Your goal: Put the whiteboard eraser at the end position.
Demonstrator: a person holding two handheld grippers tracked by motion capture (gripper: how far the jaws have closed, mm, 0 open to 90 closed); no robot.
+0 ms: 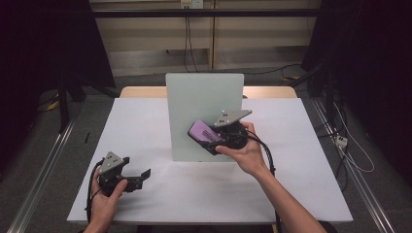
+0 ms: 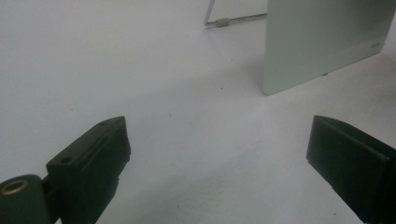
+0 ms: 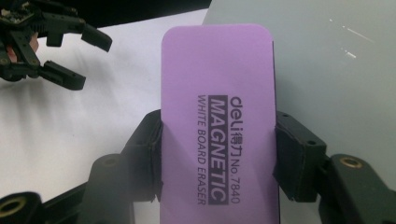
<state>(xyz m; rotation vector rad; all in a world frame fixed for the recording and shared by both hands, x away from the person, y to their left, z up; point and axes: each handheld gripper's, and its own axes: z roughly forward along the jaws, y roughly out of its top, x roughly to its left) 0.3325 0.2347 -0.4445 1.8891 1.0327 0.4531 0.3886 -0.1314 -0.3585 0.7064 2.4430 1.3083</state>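
A pale grey-white board [image 1: 204, 92] stands upright in the middle of the white table [image 1: 291, 184]. My right gripper [image 1: 208, 136] is shut on a purple magnetic whiteboard eraser [image 1: 200, 129] and holds it in front of the board's lower face; whether it touches the board is unclear. In the right gripper view the eraser [image 3: 217, 93] sits lengthwise between the two black jaws, printed side toward the camera, with the board [image 3: 336, 70] behind it. My left gripper [image 1: 142, 176] rests open near the table's front left corner, its jaws [image 2: 219, 149] wide apart over bare tabletop.
The board [image 2: 327, 42] rests on a thin metal wire foot [image 2: 224, 21] that sticks out behind it. The other gripper [image 3: 91, 63] shows far off at the upper left of the right gripper view. Cables and dark stands ring the table on the floor.
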